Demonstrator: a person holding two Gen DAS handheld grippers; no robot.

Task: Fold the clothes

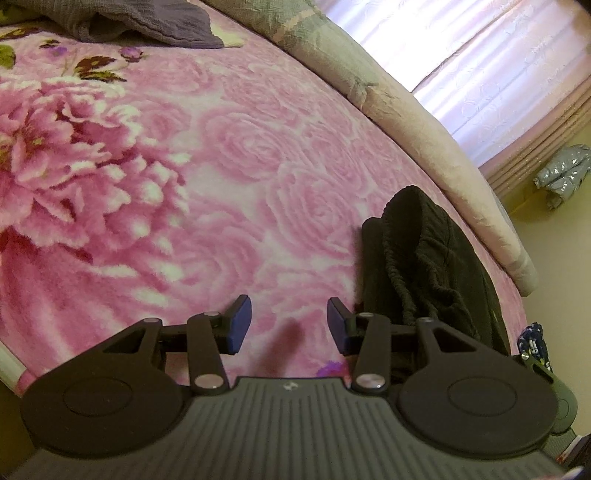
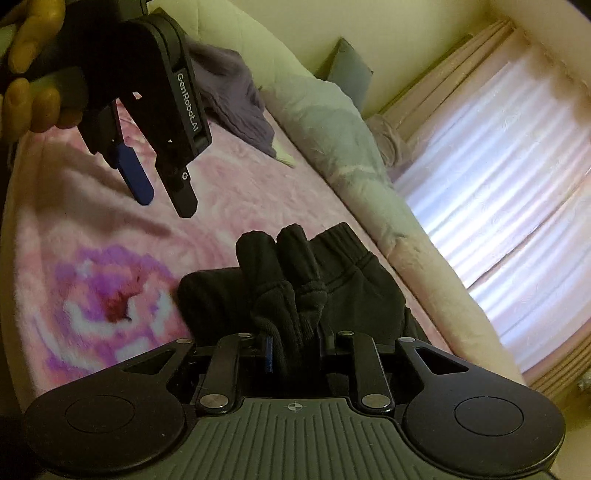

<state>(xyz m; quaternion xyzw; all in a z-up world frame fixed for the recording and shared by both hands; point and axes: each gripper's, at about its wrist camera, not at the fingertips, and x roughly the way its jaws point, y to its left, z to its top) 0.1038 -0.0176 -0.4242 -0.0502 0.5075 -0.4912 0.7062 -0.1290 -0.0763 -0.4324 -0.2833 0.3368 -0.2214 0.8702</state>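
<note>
Far left on the bed (image 1: 207, 155), a grey garment (image 1: 147, 22) lies crumpled on the pink flowered blanket. The left gripper (image 1: 289, 323) hangs over the blanket, jaws spread, nothing between them. Just right of it sit the dark trousers (image 1: 424, 258), bunched near the bed's edge. The right gripper (image 2: 295, 350) pinches a fold of them, probably the cuffs. Curtains (image 2: 498, 192) glow far right.
</note>
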